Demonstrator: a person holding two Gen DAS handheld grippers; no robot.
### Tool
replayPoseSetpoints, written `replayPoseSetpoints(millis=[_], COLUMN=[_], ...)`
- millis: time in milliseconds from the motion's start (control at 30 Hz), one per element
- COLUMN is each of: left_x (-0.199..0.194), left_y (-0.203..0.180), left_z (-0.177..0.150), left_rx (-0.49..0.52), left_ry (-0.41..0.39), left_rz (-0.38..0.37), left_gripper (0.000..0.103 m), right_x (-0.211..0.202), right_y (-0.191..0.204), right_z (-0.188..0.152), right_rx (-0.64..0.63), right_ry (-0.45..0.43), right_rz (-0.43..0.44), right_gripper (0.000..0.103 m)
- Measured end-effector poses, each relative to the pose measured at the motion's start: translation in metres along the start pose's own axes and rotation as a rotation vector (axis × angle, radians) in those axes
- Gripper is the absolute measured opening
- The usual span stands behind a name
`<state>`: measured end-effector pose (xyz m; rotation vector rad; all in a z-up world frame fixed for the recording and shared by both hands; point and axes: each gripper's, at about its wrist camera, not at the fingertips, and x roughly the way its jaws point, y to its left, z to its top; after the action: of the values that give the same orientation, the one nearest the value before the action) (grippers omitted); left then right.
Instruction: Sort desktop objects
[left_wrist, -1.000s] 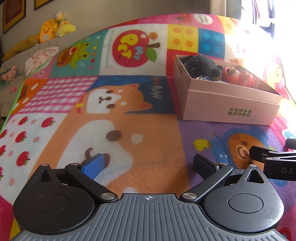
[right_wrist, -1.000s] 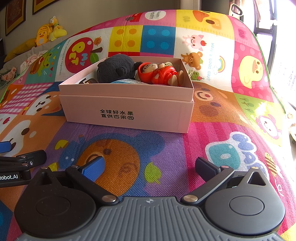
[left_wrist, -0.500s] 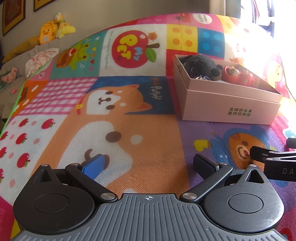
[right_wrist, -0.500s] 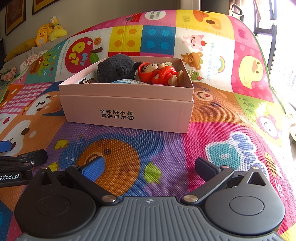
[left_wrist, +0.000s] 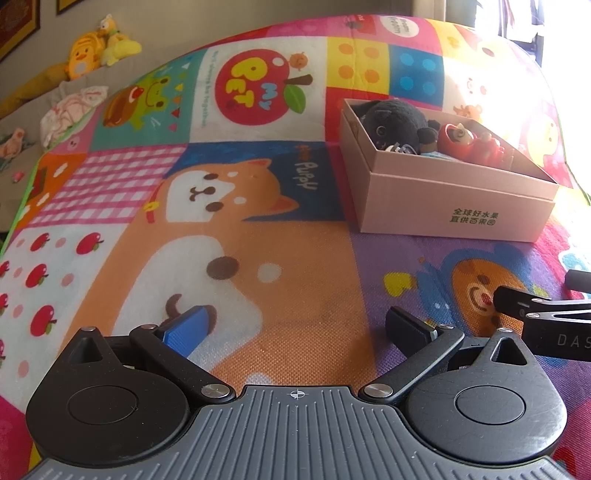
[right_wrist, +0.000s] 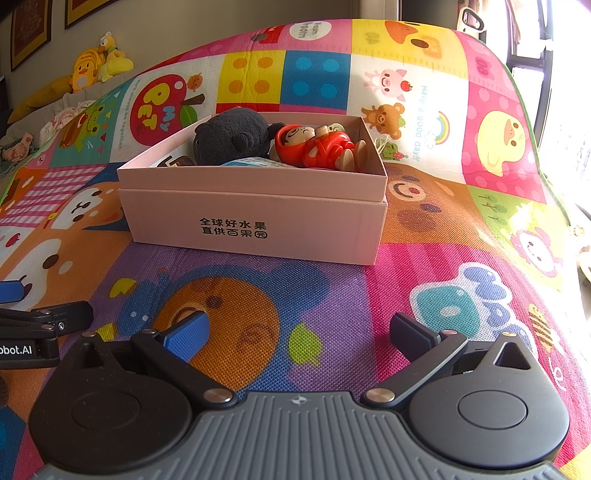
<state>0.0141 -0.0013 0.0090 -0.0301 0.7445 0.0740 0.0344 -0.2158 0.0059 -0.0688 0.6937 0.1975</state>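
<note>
Looking along the left gripper (left_wrist: 299, 328) from the left wrist: hovering low over the cartoon play mat (left_wrist: 229, 206), jaws standing wide apart and gripping nothing, blue-padded finger (left_wrist: 188, 329) lying over the white patch of the printed dog, black finger (left_wrist: 408, 328) sitting over the orange weave. Sitting further on and to the right, well apart from the fingers, the pink cardboard box (left_wrist: 454, 210), open-topped and holding a black plush toy (left_wrist: 395, 118) toward its far left and a red doll figure (left_wrist: 469, 142) just beside it. Poking in at the right edge, part of the other gripper's black frame. Switching to the right wrist: right gripper (right_wrist: 299, 330) hanging over the mat's orange bear face, jaws likewise spread wide and carrying nothing, pink box resting straight ahead and near, printed side facing the camera. Lying inside, black plush on the left, red doll touching it on the right, a light blue item (right_wrist: 245, 162) peeking over the near wall, too hidden for telling what
</note>
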Motion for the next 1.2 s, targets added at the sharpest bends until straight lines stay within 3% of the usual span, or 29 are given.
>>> replayPoseSetpoints(millis=[833,1200], left_x=[-0.0009,-0.0012], left_y=[-0.0003,0.0016], left_z=[-0.0014,0.0017], left_rx=[-0.002,0.016], left_ry=[-0.012,0.017], left_rz=[0.003,-0.012], left_gripper=[0.103,0.103], right_x=[0.0002,0.0002], right_y=[-0.0004,-0.0004], right_z=[-0.0001,-0.0001], right_rx=[0.000,0.000], right_ry=[0.000,0.000], right_rz=[0.000,0.000], right_gripper=[0.103,0.103])
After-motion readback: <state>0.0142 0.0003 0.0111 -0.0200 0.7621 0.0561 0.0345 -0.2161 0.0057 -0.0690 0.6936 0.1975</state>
